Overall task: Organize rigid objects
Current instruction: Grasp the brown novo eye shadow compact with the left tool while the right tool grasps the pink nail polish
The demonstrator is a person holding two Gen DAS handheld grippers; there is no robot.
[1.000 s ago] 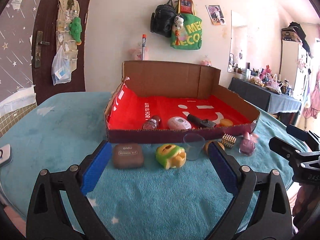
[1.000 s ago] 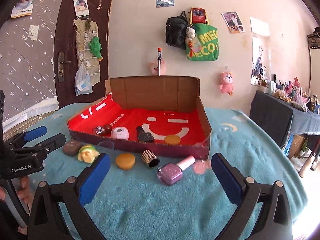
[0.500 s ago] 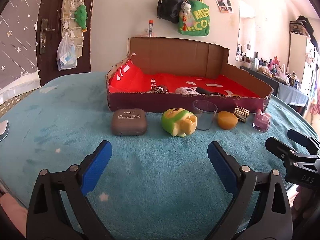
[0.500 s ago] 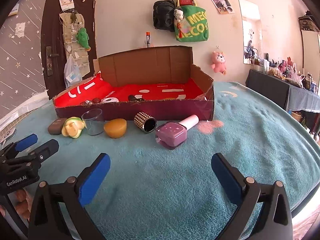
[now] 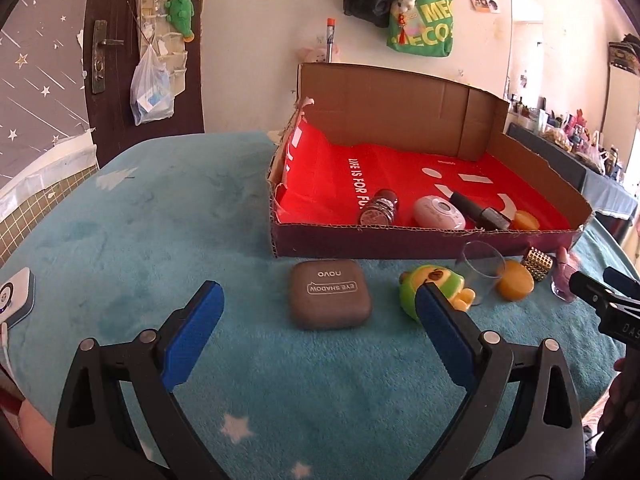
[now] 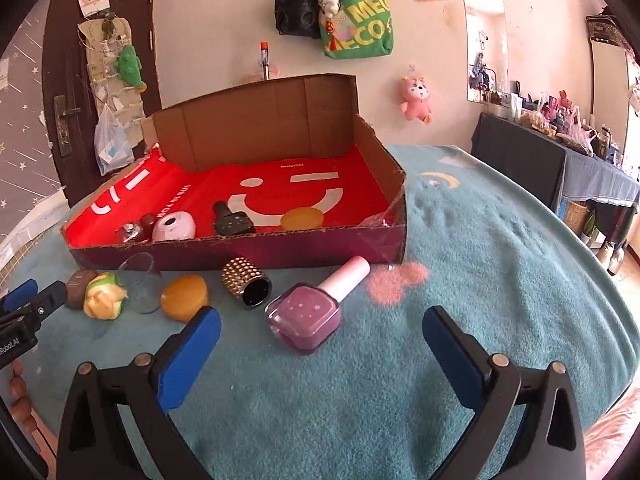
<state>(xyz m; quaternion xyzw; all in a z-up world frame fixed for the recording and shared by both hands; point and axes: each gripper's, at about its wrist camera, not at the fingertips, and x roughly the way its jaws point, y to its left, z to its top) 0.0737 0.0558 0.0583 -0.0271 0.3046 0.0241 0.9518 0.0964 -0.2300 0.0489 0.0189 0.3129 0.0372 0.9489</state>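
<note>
A row of small objects lies on the teal cloth in front of a cardboard box with a red lining. From left: a brown eye shadow case, a green and yellow toy, a clear cup, an orange disc, a studded gold cylinder, and a purple nail polish bottle. My left gripper is open and empty, just short of the case. My right gripper is open and empty, just short of the nail polish bottle.
Inside the box lie a dark red bottle, a white oval case, a black bottle and an orange disc. A white device lies at the table's left edge. A dark side table stands at the right.
Both grippers have risen and tilted down, so the objects are seen more from above. The left gripper has shifted left, toward the eye shadow case. Both stay open.
</note>
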